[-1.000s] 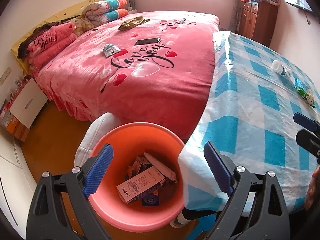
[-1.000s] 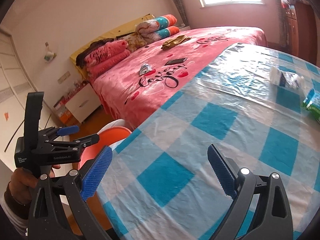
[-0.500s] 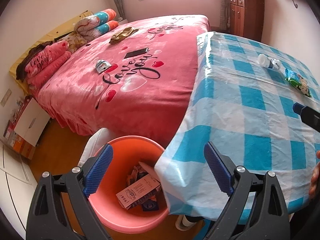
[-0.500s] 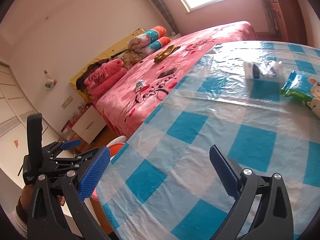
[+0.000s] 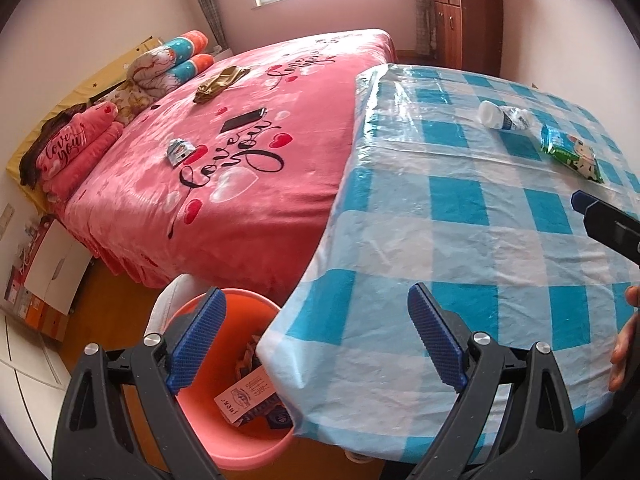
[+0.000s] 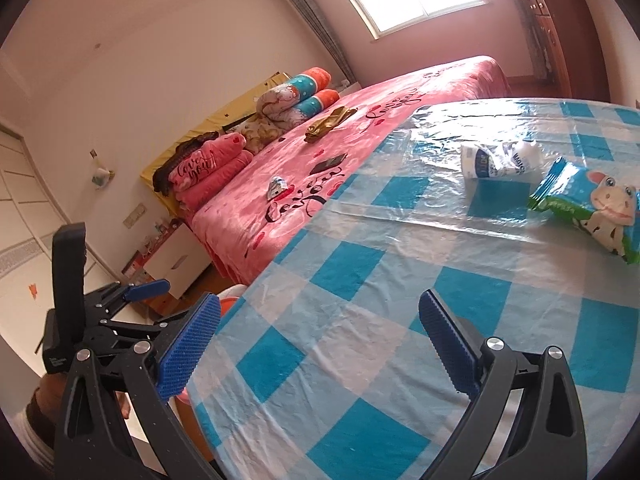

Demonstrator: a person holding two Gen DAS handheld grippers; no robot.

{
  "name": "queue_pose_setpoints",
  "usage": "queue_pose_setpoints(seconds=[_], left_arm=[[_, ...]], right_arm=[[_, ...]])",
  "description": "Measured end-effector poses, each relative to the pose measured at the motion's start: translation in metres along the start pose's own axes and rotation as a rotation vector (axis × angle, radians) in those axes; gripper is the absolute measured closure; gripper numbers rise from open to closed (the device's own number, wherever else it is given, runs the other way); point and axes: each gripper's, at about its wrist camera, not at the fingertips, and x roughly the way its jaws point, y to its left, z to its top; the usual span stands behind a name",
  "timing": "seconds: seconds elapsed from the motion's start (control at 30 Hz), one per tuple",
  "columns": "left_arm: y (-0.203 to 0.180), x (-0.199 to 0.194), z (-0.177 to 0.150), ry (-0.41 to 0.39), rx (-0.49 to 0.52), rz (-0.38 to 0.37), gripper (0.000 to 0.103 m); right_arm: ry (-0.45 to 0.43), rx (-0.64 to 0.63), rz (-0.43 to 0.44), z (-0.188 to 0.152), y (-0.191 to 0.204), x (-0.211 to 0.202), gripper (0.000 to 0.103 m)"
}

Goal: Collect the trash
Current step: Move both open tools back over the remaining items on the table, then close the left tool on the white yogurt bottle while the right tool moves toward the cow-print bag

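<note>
An orange bin point(image 5: 240, 444) with paper trash stands on the floor at the table's near left corner, partly hidden by the tablecloth. A crushed white bottle point(image 5: 505, 116) point(image 6: 496, 160) and a green snack wrapper point(image 5: 570, 154) point(image 6: 588, 210) lie on the far side of the blue checked table point(image 5: 460, 240) point(image 6: 380, 320). A small silvery wrapper point(image 5: 180, 150) point(image 6: 278, 188) lies on the pink bed. My left gripper point(image 5: 316, 344) is open and empty over the bin and table corner. My right gripper point(image 6: 320, 344) is open and empty over the table's near part.
The pink bed point(image 5: 248, 176) holds a black phone point(image 5: 243, 120), a brown cloth point(image 5: 220, 82) and folded quilts point(image 5: 168, 64). A wooden cabinet point(image 5: 468, 24) stands at the back. Boxes point(image 5: 44, 280) sit on the floor at left.
Both grippers have risen and moved forward over the table. The bin has slid lower and is more hidden by the tablecloth. The bottle and wrapper appear closer. Both grippers stayed open.
</note>
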Motion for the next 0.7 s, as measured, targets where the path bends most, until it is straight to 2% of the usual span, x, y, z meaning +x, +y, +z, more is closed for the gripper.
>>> queue_pose_setpoints(seconds=[0.17, 0.37, 0.7], left_arm=[[-0.015, 0.001, 0.005, 0.005, 0.028, 0.001, 0.01], [-0.029, 0.003, 0.013, 0.005, 0.04, -0.014, 0.011], [-0.075, 0.013, 0.047, -0.007, 0.089, -0.109, 0.011]], right_arm=[[0.013, -0.017, -0.023, 0.0, -0.004, -0.003, 0.005], [0.025, 0.028, -0.055, 0.003, -0.023, -0.009, 0.005], [-0.067, 0.113, -0.133, 0.015, -0.069, -0.043, 0.005]])
